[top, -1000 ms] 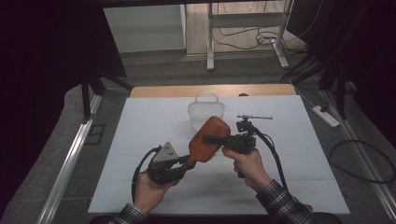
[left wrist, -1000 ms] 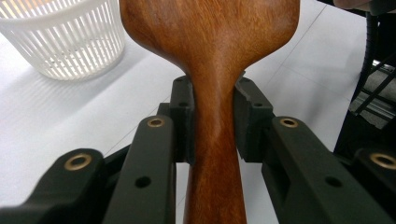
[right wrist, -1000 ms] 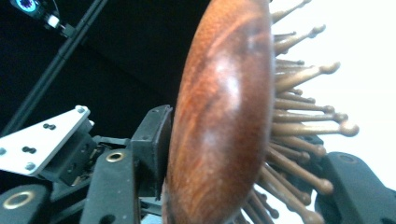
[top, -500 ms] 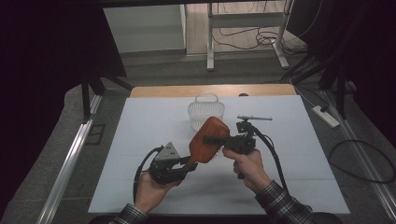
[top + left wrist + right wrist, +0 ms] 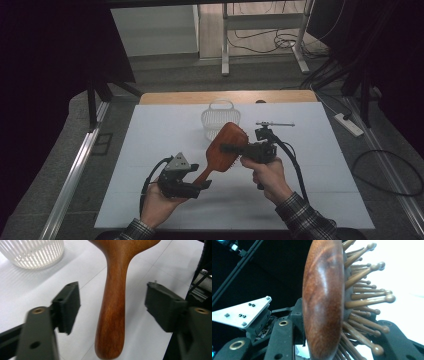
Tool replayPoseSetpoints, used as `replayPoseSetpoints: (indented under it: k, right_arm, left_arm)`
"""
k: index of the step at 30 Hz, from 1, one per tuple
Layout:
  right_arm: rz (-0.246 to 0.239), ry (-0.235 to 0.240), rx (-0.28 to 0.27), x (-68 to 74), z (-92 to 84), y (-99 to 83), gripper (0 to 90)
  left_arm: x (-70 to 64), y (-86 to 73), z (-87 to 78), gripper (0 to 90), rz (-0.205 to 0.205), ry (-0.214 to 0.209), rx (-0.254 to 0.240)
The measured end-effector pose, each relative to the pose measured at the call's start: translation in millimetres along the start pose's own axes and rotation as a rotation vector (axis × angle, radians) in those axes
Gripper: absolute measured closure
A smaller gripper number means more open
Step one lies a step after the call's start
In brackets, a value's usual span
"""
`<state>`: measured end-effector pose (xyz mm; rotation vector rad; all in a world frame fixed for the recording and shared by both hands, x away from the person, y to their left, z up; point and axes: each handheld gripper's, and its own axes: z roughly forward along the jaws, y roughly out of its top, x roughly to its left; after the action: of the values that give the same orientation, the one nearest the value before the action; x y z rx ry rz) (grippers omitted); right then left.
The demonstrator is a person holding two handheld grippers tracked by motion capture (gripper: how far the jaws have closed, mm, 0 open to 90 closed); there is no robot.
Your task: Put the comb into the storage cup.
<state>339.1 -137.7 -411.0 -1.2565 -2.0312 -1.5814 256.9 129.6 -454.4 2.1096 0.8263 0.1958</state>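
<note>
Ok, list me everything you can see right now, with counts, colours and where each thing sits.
hairbrush: one, reddish-brown wood with wooden pins, held above the table's middle
basket: one, white slatted plastic, on the table behind the hairbrush
table: one, white top with a wooden far edge
power strip: one, white, on the floor at the right
right gripper: one, black, jaws shut on the hairbrush head
left gripper: one, black, jaws just opened, either side of the handle without touching
hands: two, with plaid cuffs, at the near edge
</note>
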Motion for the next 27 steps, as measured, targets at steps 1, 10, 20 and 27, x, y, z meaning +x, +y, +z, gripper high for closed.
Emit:
replayPoseSetpoints:
  k: [1, 10, 20, 27]
  right_arm:
    - [-0.007, -0.004, 0.002, 0.7, 0.0, 0.3, 54.2]
    - [-0.045, -0.025, -0.005, 2.2, -2.2, 3.7, 54.0]
    - [-0.065, -0.053, -0.025, 0.6, -6.5, 10.8, 54.0]
    - [-0.081, -0.073, -0.036, -0.6, -7.4, 15.0, 54.1]
  left_arm:
    - [0.4, -0.7, -0.1, 25.0, -0.001, 0.002, 0.001]
    - [8.8, -6.9, -6.7, 12.6, -0.046, -0.020, 0.016]
    - [14.0, -14.9, -13.8, 1.0, -0.049, -0.022, 0.025]
    - [18.7, -22.1, -21.3, 0.6, -0.046, -0.012, 0.012]
